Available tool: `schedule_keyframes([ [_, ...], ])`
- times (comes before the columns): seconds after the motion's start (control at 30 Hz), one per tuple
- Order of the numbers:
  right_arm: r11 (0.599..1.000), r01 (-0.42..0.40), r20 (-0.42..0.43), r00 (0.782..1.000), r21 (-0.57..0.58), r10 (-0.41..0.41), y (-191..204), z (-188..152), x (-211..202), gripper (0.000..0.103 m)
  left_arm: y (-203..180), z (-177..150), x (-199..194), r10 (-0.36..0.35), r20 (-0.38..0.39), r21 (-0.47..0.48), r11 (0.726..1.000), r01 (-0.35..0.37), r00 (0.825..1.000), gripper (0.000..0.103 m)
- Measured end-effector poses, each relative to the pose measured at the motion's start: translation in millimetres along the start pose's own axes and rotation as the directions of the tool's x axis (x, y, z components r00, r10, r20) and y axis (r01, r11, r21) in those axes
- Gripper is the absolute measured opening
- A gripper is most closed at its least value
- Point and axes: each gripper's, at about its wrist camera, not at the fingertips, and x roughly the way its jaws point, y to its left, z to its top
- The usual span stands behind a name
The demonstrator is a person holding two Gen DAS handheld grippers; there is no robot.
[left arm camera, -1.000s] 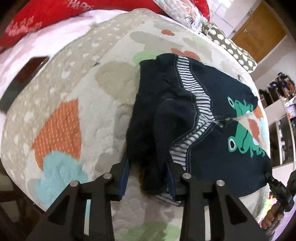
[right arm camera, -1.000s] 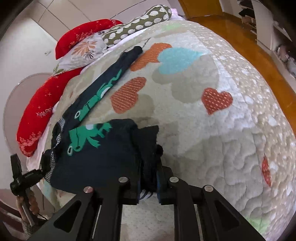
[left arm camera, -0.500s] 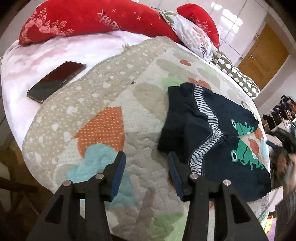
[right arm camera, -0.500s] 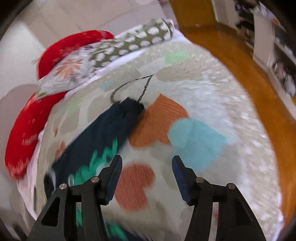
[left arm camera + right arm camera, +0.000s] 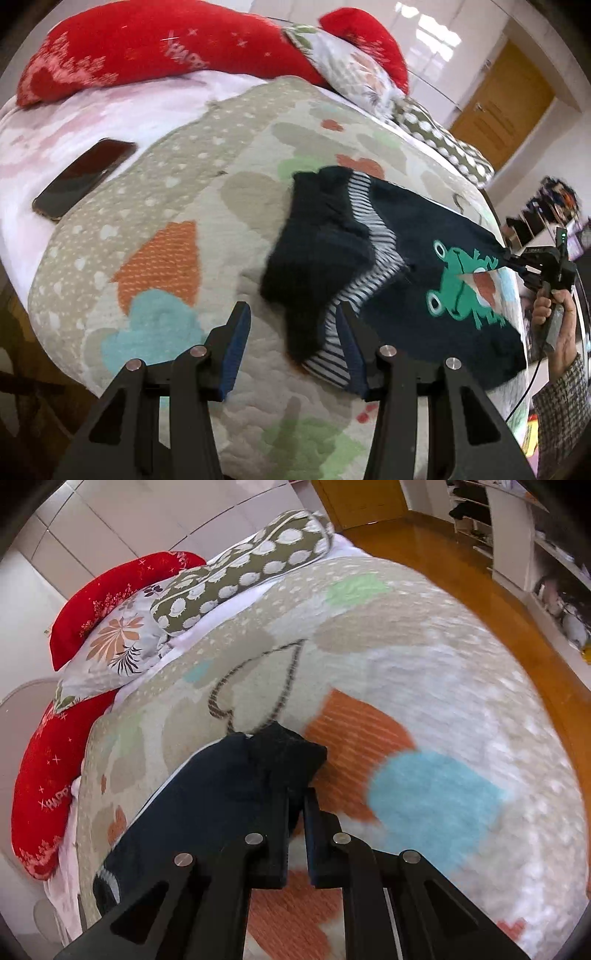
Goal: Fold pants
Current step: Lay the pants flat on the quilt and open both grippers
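Dark navy pants (image 5: pixel 406 266) with a green frog print and a striped waistband lining lie on the patterned quilt (image 5: pixel 155 229). My left gripper (image 5: pixel 291 336) is open, its jaws on either side of the near waistband corner without closing on it. My right gripper (image 5: pixel 295 812) is shut on the cuff end of one pant leg (image 5: pixel 258 775) and holds it just above the quilt (image 5: pixel 443 701). It also shows at the far right of the left wrist view (image 5: pixel 517 264), at the leg end.
A dark phone (image 5: pixel 85 177) lies on the pink sheet at the left. Red (image 5: pixel 147 48), floral (image 5: pixel 110 646) and spotted (image 5: pixel 240 579) pillows line the bed's head. Wooden floor (image 5: pixel 480 572) and shelves lie beyond the bed.
My left gripper let go of the waistband, pulled back, then came close again, open. My right gripper released the folded edge, swung to the other leg's cuff and shut on it.
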Motion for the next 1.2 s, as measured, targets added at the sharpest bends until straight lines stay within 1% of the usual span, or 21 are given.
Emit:
schedule_keyframes([
  [0.2,0.998,-0.015,0.007,1.0,0.066,0.015,-55.0,-36.9,-33.7,0.008,-16.2,-8.8,-10.5,0.004,0.001,0.05,0.999,-0.004,1.0,0.048],
  [0.27,0.997,-0.011,-0.004,1.0,0.081,0.011,-71.3,-43.2,-30.5,0.01,-22.9,-11.8,-13.9,0.018,-0.002,0.063,0.998,-0.018,1.0,0.054],
  [0.3,0.996,-0.001,-0.011,1.0,0.087,0.002,-79.2,-47.5,-28.9,0.017,-26.2,-12.9,-16.3,0.024,0.0,0.071,0.997,-0.023,1.0,0.054],
  [0.33,0.995,0.01,-0.013,1.0,0.099,-0.009,-86.9,-52.6,-30.0,0.029,-29.9,-14.4,-19.5,0.029,0.004,0.082,0.996,-0.029,1.0,0.054],
  [0.4,0.992,0.007,0.013,1.0,0.123,-0.008,-95.4,-61.4,-43.5,0.033,-38.2,-16.8,-24.8,0.044,0.019,0.108,0.993,-0.046,0.999,0.057],
  [0.47,0.994,0.024,0.079,0.996,0.109,-0.032,-95.0,-73.3,-69.5,0.033,-45.5,-17.8,-26.5,0.066,0.031,0.128,0.989,-0.07,0.997,0.06],
  [0.5,0.997,0.011,0.123,0.992,0.078,-0.02,-89.3,-84.0,-87.7,0.033,-50.6,-18.6,-26.1,0.079,0.031,0.14,0.987,-0.083,0.996,0.06],
  [0.57,0.998,-0.045,0.164,0.986,0.032,0.039,-77.5,-103.3,-109.9,0.033,-60.2,-20.5,-25.4,0.084,0.022,0.162,0.983,-0.087,0.996,0.06],
  [0.63,0.989,-0.143,0.178,0.973,-0.03,0.146,-62.6,-128.1,-126.7,0.033,-70.6,-24.6,-28.0,0.082,0.014,0.184,0.979,-0.083,0.997,0.06],
  [0.7,0.964,-0.248,0.123,0.958,-0.095,0.259,-48.4,-152.5,-127.7,0.033,-79.0,-27.8,-32.5,0.082,0.012,0.203,0.976,-0.083,0.997,0.06],
  [0.77,0.941,-0.31,0.053,0.946,-0.134,0.32,-40.9,-171.9,-118.3,0.033,-86.1,-30.7,-39.0,0.089,0.023,0.221,0.971,-0.092,0.996,0.061],
  [0.8,0.941,-0.31,0.023,0.948,-0.137,0.316,-40.9,-178.8,-111.9,0.033,-89.2,-31.6,-42.2,0.094,0.032,0.23,0.968,-0.099,0.995,0.061],
  [0.87,0.973,-0.206,-0.016,0.979,-0.108,0.205,-49.4,-185.4,-94.1,0.033,-95.8,-33.1,-49.9,0.11,0.061,0.252,0.96,-0.122,0.992,0.068],
  [0.9,0.989,-0.119,-0.004,0.993,-0.087,0.12,-57.6,-186.1,-88.3,0.029,-98.1,-33.1,-52.6,0.116,0.073,0.258,0.957,-0.131,0.991,0.069],
  [0.93,0.996,-0.064,0.015,0.998,-0.066,0.065,-68.5,-186.1,-85.2,0.017,-100.6,-33.3,-56.0,0.125,0.095,0.265,0.953,-0.146,0.988,0.071],
  [0.97,0.997,-0.064,0.026,0.998,-0.039,0.065,-78.7,-185.9,-86.2,0.011,-102.4,-33.3,-57.7,0.135,0.108,0.269,0.95,-0.16,0.985,0.072],
  [1.03,0.997,-0.077,0.045,0.996,0.002,0.077,-88.0,-187.0,-95.7,0.01,-105.8,-32.8,-59.4,0.161,0.128,0.274,0.942,-0.191,0.979,0.072],
  [1.1,1.0,-0.024,0.095,0.995,-0.006,0.025,-86.2,-190.1,-110.9,0.02,-108.8,-33.0,-60.3,0.186,0.138,0.277,0.936,-0.218,0.973,0.072],
  [1.13,0.999,0.03,0.137,0.99,-0.021,-0.027,-81.9,-191.6,-121.1,0.032,-109.6,-32.9,-60.9,0.193,0.145,0.28,0.933,-0.227,0.971,0.072],
  [1.17,0.997,0.062,0.178,0.983,-0.035,-0.055,-79.6,-194.7,-130.8,0.038,-111.3,-33.3,-62.5,0.2,0.155,0.283,0.929,-0.238,0.967,0.072],
  [1.2,0.997,0.06,0.202,0.978,-0.049,-0.049,-78.4,-198.4,-139.3,0.044,-112.7,-33.7,-63.7,0.206,0.164,0.285,0.926,-0.246,0.965,0.072],
])
